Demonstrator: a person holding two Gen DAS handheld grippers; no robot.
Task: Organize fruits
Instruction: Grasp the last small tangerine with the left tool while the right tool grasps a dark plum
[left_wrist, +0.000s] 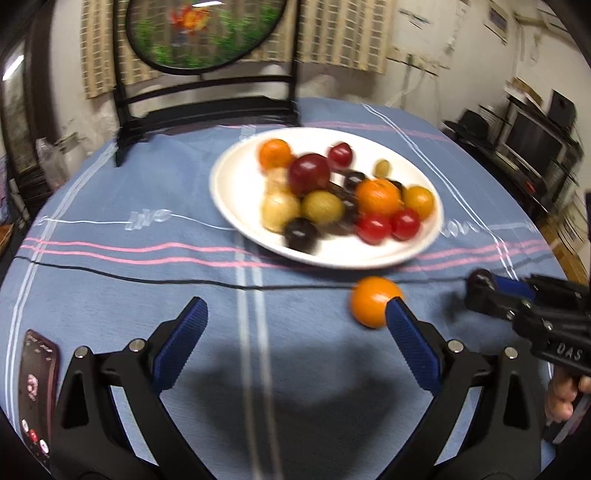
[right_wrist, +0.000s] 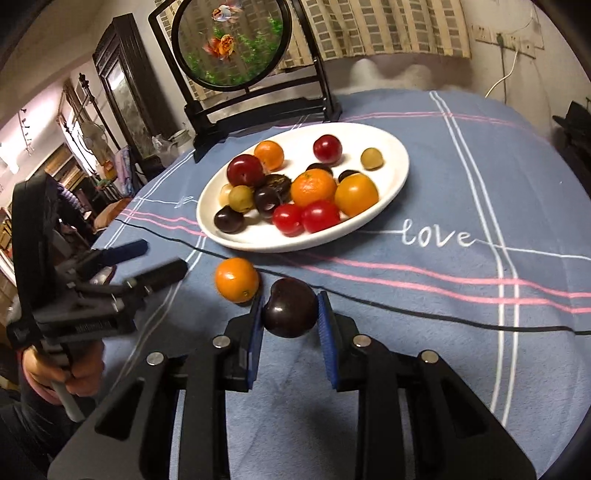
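Observation:
A white plate (left_wrist: 236, 206) (right_wrist: 395, 162) on the blue tablecloth holds several fruits: oranges, red tomatoes, dark plums and yellow-green ones. One orange (left_wrist: 373, 301) (right_wrist: 236, 279) lies loose on the cloth in front of the plate. My left gripper (left_wrist: 295, 317) stands open with nothing between its blue pads; the loose orange sits just beyond its right fingertip. My right gripper (right_wrist: 290, 310) is shut on a dark plum (right_wrist: 290, 308), held just above the cloth to the right of the orange. The right gripper (left_wrist: 484, 282) also shows at the right edge of the left wrist view.
A dark phone (left_wrist: 37, 391) lies on the cloth at the near left. A thin black cable (right_wrist: 406, 310) crosses the cloth in front of the plate. A round fish picture in a black stand (right_wrist: 236, 48) stands behind the plate. A hand (right_wrist: 70, 369) holds the left gripper's handle.

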